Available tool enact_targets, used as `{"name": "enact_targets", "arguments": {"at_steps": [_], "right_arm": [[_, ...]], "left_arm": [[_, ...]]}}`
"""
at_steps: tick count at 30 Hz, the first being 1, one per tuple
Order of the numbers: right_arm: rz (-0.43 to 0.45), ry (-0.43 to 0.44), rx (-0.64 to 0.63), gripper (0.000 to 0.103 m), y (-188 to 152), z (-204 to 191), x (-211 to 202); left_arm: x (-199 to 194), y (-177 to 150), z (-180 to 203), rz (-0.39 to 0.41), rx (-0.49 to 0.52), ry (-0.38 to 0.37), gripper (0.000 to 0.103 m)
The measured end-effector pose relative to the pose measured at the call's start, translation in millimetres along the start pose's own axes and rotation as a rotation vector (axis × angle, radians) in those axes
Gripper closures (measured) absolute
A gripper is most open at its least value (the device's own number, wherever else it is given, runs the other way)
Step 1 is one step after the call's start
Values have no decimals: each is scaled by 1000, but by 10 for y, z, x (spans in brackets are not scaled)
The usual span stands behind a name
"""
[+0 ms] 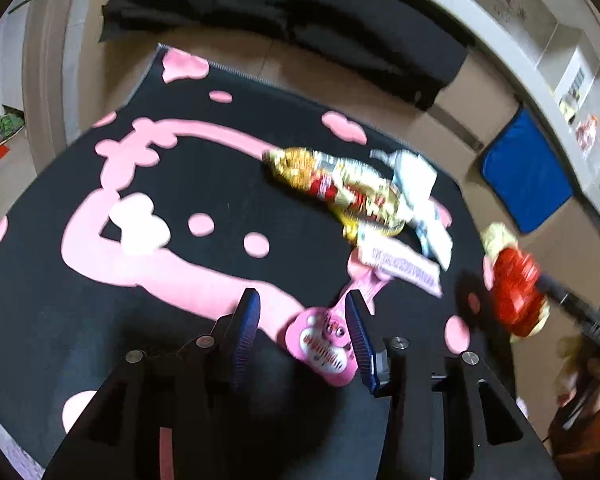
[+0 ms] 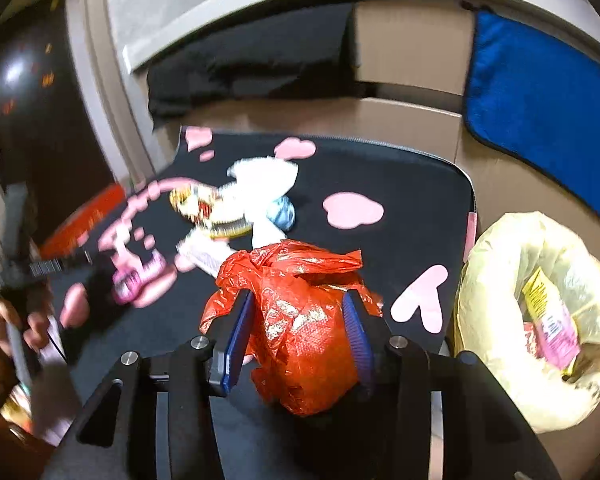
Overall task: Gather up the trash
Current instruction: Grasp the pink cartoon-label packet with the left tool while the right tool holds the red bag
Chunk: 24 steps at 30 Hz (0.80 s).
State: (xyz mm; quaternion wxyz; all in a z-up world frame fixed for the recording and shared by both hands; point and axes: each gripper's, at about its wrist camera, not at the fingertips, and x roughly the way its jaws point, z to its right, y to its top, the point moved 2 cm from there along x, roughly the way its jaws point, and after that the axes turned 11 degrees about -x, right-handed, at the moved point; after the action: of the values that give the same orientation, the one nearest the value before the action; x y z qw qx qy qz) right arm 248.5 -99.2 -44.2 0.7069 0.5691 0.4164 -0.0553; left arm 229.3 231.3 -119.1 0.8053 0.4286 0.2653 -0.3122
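Trash lies scattered on a black rug [image 1: 204, 184] patterned with pink shapes. The left gripper [image 1: 302, 334] hangs above the rug with its blue-padded jaws parted and nothing pressed between them; a pink toy guitar [image 1: 324, 344] lies on the rug under the gap, close beside the right-hand finger. Beyond it sit a gold-and-red snack wrapper [image 1: 336, 184], a white crumpled tissue [image 1: 414, 172] and a white-and-purple wrapper [image 1: 400, 266], all touching or overlapping in one heap. The right gripper [image 2: 298, 320] clasps a crumpled red plastic bag [image 2: 304, 320], both pads pressing its sides, above the rug's near edge. To its right stands a bin lined with a pale yellow bag [image 2: 496, 280], already holding a pink-and-yellow wrapper [image 2: 548, 316]. A blue cloth [image 2: 540, 100] lies on the floor behind the bin.
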Motion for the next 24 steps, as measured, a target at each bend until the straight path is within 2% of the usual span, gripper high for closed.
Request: {"name": "enact_targets", "arguments": {"at_steps": [5, 7, 10, 11, 14, 19, 24], "right_arm": [[1, -1, 35, 61, 36, 40, -5], [-3, 2, 37, 61, 22, 33, 4], [-12, -1, 38, 61, -14, 28, 23], [-15, -4, 37, 61, -24, 27, 30], [-24, -7, 35, 61, -61, 15, 59], [-12, -14, 15, 61, -78, -10, 48], [12, -34, 6, 61, -22, -14, -12]], "left_arm": [[206, -131, 104, -33, 31, 61, 58], [213, -163, 157, -12, 48, 80, 58], [243, -188, 220, -33, 52, 60, 66], [234, -198, 258, -25, 57, 69, 76], [193, -203, 363, -8, 86, 83, 82], [45, -196, 532, 30, 126, 81, 83], [-218, -81, 730, 125, 149, 74, 84]]}}
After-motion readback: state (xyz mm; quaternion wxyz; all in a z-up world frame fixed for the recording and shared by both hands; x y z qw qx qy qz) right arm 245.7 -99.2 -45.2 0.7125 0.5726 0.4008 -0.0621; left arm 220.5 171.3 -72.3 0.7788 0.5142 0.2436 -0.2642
